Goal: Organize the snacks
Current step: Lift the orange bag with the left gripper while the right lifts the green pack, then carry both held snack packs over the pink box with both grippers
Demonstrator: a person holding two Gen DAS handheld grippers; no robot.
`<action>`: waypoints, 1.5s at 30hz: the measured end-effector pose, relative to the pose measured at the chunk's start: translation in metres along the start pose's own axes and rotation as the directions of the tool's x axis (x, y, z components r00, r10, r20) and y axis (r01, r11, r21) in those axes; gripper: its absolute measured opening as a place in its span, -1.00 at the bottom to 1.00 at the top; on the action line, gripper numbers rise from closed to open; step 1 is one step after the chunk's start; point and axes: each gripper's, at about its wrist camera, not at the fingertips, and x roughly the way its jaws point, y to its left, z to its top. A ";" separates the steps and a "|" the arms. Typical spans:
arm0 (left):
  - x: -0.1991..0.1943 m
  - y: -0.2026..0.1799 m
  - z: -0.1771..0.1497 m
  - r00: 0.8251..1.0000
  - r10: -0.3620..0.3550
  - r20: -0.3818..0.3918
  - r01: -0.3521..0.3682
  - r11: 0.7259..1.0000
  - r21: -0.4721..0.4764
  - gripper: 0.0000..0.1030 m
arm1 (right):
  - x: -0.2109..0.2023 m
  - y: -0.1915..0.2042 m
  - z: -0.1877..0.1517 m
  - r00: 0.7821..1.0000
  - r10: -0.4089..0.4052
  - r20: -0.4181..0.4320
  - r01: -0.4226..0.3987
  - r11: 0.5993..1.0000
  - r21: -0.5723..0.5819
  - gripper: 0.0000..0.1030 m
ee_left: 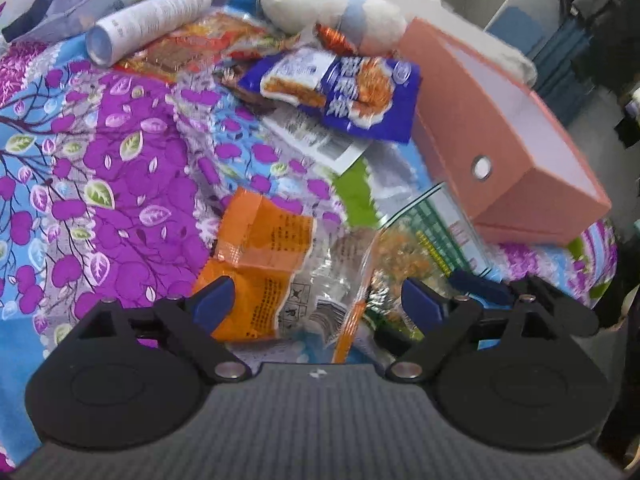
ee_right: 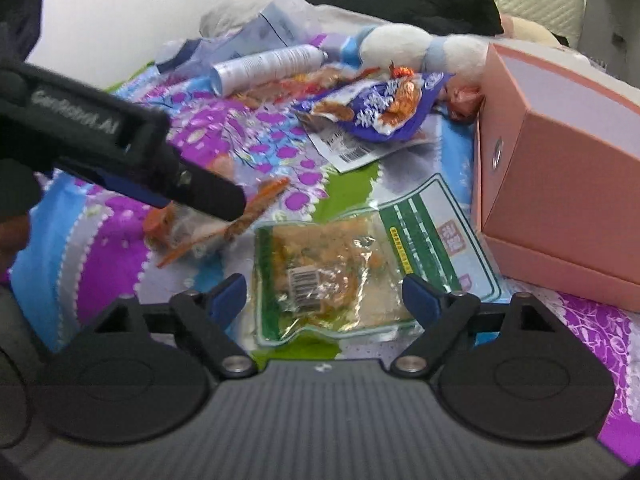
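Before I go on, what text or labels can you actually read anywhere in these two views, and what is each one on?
"GenRobot.AI", blurred but legible: on the black body of the left claw's handle.
Large white characters on the blue snack packet: too blurred to read.
Print on the orange packet: too small.
Barcode digits on the clear packet: unreadable.
Red stamp on the green packet: unreadable.
Print on the white tube: too small.

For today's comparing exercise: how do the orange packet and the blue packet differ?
The orange packet lies near, between the left gripper's open jaws; the blue packet lies farther back by the pink box. The orange packet has a clear part; the blue packet is printed all over. Both are crinkled snack packets on the bedsheet.
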 end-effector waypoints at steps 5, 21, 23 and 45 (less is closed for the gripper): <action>0.013 -0.003 0.000 0.999 0.042 -0.015 -0.042 0.999 0.015 0.65 | 0.011 -0.006 0.000 1.000 0.015 -0.007 -0.015 1.000 0.018 0.70; -0.003 -0.002 0.005 0.998 0.062 0.020 -0.062 0.998 -0.015 0.01 | 0.003 -0.001 0.004 0.996 0.082 -0.032 -0.082 0.997 0.002 -0.46; -0.010 -0.003 0.006 0.998 0.055 0.030 -0.054 0.998 -0.027 0.00 | -0.002 0.001 0.008 0.996 0.083 -0.031 -0.082 0.997 0.014 -0.62; -0.073 -0.016 0.021 0.991 0.015 0.132 -0.005 0.997 -0.081 -0.03 | -0.066 0.003 0.041 0.993 0.006 0.114 -0.017 0.995 0.099 -0.87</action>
